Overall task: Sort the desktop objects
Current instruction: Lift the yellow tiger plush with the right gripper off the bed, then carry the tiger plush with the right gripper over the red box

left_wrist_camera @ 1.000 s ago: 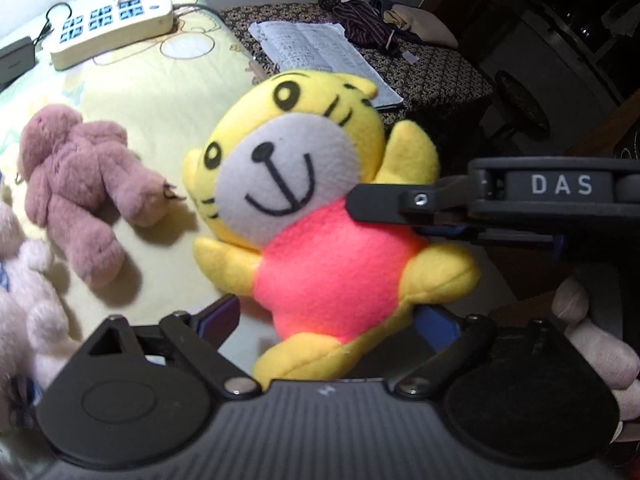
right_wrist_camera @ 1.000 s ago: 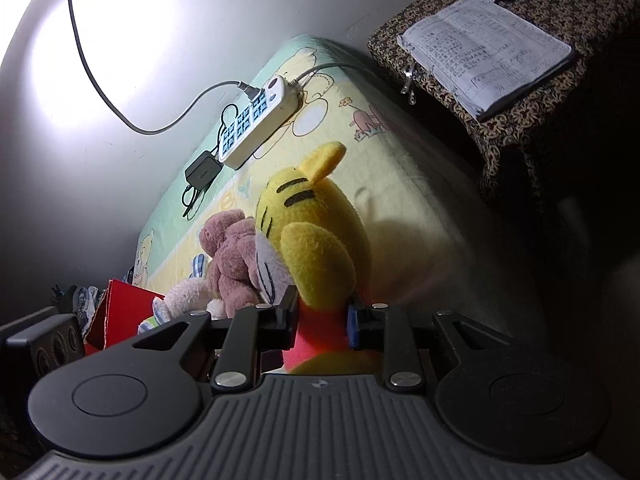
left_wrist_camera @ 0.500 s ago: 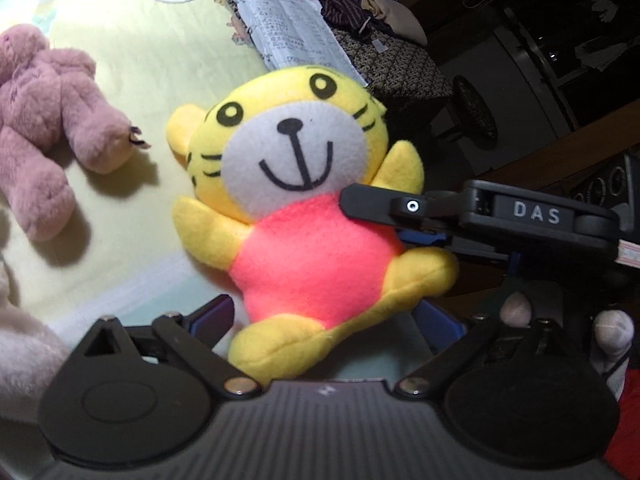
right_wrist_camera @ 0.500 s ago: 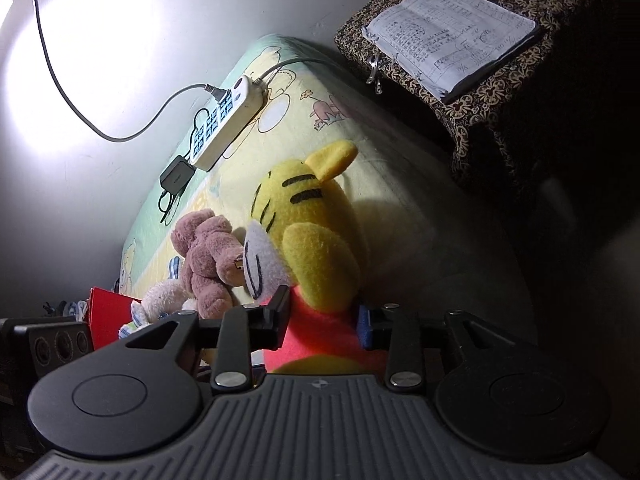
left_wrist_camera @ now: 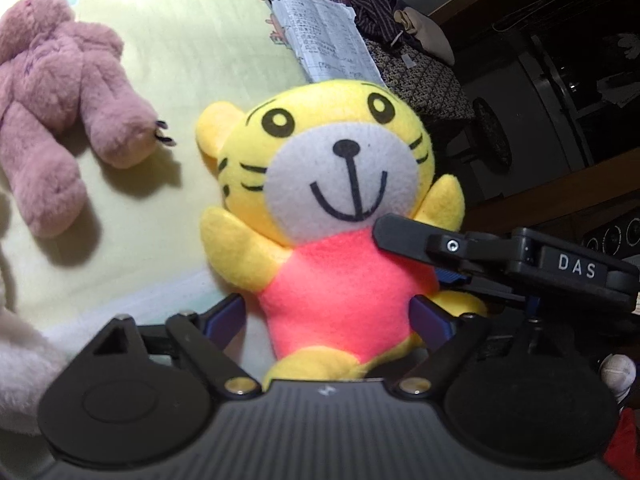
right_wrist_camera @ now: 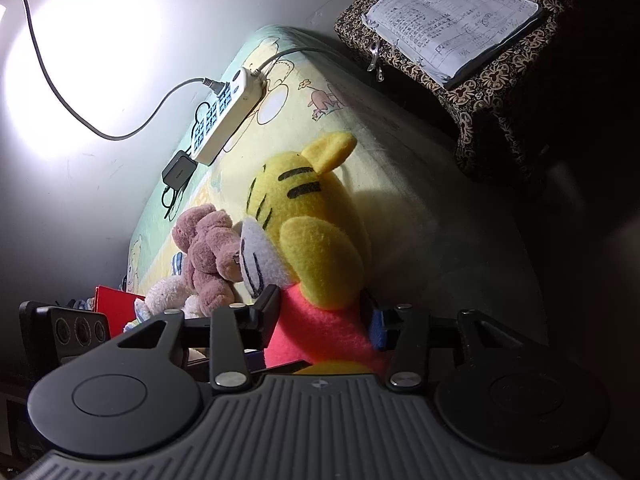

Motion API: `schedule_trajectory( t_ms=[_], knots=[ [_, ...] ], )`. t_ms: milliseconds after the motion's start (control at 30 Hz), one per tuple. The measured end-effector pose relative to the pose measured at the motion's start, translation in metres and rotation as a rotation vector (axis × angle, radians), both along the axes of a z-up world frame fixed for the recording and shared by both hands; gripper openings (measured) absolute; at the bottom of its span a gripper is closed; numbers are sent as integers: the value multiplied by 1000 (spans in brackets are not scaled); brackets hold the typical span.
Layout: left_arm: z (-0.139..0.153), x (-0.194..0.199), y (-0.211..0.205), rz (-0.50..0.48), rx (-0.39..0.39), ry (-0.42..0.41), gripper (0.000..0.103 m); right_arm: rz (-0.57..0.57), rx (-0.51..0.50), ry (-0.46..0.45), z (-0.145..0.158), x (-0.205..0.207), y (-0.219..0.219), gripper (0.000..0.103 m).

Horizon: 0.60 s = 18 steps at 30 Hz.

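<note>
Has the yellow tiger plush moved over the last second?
Yes. In the right wrist view, the yellow tiger plush, clamped by the right gripper, sits further right of the power strip than before.

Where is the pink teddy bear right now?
In the left wrist view the pink teddy bear lies upper left on the yellow cartoon sheet, apart from and left of the yellow tiger plush held by the right gripper.

The tiger toy (left_wrist_camera: 340, 216) is soft fleece cloth, a bit fuzzy. The pink bear (left_wrist_camera: 60, 96) is fluffier, with longer fur. The sheet (left_wrist_camera: 168, 40) is smooth printed cloth. The power strip (right_wrist_camera: 226, 116) is shiny white plastic. The right gripper (right_wrist_camera: 320, 316) is matt black plastic with small shiny metal screws. The notebook (right_wrist_camera: 452, 24) is paper.
</note>
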<state>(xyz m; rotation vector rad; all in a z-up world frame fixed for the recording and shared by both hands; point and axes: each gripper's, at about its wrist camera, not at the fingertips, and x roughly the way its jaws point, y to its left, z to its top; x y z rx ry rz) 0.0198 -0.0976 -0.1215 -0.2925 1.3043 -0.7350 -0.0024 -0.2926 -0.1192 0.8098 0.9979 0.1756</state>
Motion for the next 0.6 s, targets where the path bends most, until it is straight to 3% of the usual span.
schedule_trajectory(
  t_ms=[67,433,600],
  knots=[
    [3,-2,-2,-11,-4,-17,83,7,-3,-4,0,-1,0,40],
    [19,-13,1,-1,-38,-63,83,40,1,-69,19,-11,5,34],
    [45,-20,14,35,-70,-127,83,71,11,-141,42,-15,15,34]
  ],
)
